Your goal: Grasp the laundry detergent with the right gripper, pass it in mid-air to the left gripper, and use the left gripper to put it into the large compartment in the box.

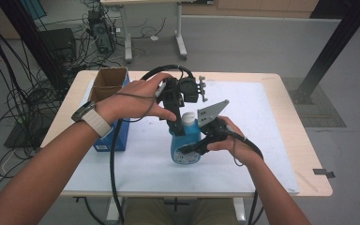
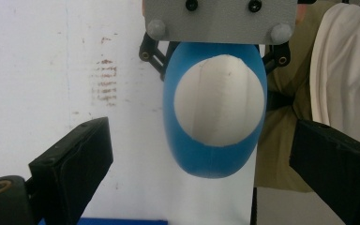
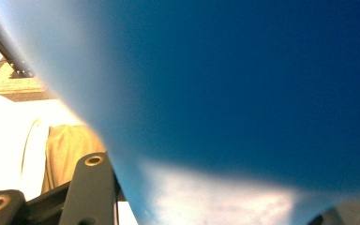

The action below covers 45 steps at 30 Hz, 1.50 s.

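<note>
Between the jaws of the right hand-held gripper (image 1: 193, 149), the blue bottle (image 1: 185, 143) is pinched firmly. Above it, the left hand-held gripper (image 1: 178, 123) is spread around the white cap (image 2: 219, 99). It should close squarely on the cap before twisting, while the right one keeps the bottle upright.

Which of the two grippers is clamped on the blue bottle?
The right gripper, shut on the blue bottle low down; the left gripper hangs open above its white cap.

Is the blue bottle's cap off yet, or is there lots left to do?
Not yet. Done: the right gripper is shut on the blue plastic bottle, holding it upright. In hand: the left gripper hangs open above the white cap. Left, probably: gripping and twisting the cap.
</note>
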### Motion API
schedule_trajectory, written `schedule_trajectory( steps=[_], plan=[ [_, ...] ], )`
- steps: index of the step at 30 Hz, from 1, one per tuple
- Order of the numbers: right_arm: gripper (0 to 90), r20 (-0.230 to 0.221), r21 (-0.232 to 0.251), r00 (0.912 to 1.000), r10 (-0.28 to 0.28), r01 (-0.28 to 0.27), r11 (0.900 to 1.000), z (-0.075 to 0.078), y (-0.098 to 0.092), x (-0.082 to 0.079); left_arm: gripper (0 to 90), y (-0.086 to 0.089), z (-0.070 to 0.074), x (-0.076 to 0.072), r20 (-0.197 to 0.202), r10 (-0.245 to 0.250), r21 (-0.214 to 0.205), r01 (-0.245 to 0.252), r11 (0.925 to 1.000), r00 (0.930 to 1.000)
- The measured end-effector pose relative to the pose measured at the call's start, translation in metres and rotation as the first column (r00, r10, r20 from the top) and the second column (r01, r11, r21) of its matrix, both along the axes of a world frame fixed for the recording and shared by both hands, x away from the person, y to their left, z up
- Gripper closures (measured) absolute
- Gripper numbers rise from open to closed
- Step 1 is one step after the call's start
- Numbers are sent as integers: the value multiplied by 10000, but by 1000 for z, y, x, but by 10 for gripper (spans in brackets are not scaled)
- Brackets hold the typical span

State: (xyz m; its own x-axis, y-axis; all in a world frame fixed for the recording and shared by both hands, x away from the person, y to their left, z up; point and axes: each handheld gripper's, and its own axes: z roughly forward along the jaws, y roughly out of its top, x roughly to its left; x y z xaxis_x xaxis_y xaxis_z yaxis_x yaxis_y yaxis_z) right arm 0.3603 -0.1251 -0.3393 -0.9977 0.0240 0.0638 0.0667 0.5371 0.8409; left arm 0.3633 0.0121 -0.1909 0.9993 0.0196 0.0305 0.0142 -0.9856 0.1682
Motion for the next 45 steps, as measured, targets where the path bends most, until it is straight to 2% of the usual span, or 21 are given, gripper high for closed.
schedule_trajectory(
  steps=[21,28,32,34,36,40,45],
  plan=[
    [438,-22,-46,10000,25,-25,10000,3,2,0,67,-4,-2,-3,58,-127,-21,127,9999,9999],
    [438,44,-55,10000,25,-25,10000,7,3,0,68,-8,-6,-5,46,-208,52,207,9998,9998],
    [438,57,-51,10000,48,-47,10000,10,2,-1,72,-8,-12,-5,-112,-163,45,163,9999,9998],
    [438,27,-61,10000,31,-31,10000,11,2,-1,77,-8,-15,-5,-29,-193,83,193,9998,9998],
    [438,27,-93,10000,51,-51,9999,12,2,-2,80,-8,-15,-5,-37,-216,-54,216,9998,9998],
    [438,11,-120,10000,77,-77,9999,12,4,-3,81,-11,-16,-6,-70,-325,57,326,9995,9994],
    [437,35,-87,9999,124,-124,9999,13,4,-4,93,-13,-19,-8,-58,-393,-4,393,9992,9992]
  ],
)
